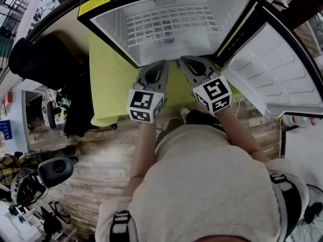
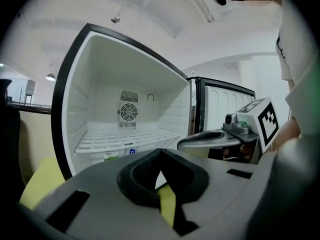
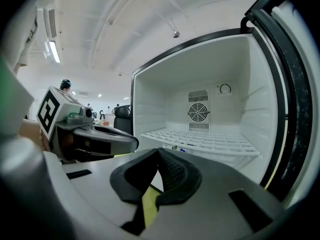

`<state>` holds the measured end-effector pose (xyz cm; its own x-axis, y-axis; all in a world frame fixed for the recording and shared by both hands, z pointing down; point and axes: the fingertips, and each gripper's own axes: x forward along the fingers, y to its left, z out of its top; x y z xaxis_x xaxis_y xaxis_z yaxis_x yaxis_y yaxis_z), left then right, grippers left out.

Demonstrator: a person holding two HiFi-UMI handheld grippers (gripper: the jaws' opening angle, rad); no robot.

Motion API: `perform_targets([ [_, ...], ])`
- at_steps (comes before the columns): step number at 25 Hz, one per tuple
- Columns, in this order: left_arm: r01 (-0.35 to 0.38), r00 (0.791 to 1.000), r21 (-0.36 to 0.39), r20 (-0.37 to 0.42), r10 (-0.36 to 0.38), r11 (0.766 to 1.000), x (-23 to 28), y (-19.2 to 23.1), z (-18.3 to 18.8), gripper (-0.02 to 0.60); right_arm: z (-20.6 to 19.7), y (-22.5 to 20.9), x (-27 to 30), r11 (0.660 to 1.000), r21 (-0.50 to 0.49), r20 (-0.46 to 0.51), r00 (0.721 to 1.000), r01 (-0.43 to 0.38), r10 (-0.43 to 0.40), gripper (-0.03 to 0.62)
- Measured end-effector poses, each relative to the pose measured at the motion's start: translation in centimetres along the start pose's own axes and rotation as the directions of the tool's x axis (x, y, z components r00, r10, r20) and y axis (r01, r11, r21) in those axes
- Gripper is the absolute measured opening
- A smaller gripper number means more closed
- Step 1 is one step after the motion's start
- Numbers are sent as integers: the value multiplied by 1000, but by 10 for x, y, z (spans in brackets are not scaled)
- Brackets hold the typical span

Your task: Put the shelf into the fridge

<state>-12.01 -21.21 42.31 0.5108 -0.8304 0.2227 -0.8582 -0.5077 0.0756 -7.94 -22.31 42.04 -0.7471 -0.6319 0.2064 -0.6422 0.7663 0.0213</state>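
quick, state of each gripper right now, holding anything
Left gripper: jaws shut, holding nothing.
Right gripper: jaws shut, holding nothing.

White fridge [image 1: 115, 29], blk frame, yellow label [image 1: 94, 3]; white grid shelf [image 1: 171, 24].
Lime-yellow sheet [image 1: 108, 84]; left gripper [image 1: 160, 64] & right gripper [image 1: 185, 62] grey w/ blk-and-white square-marker cubes; floor [image 1: 101, 160] pale wood planks.
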Motion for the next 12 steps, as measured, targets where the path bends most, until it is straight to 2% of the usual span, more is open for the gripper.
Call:
perform_targets([
  [4,4,1000,-8,-28,-4,1000,0,0,-7,12,0,3,1,999,-35,-12,1000,-4,4,11],
  [12,8,999,-23,-49,-9,1000,0,0,-12,12,-5,2,-1,999,-32,-31,999,-16,15,11],
])
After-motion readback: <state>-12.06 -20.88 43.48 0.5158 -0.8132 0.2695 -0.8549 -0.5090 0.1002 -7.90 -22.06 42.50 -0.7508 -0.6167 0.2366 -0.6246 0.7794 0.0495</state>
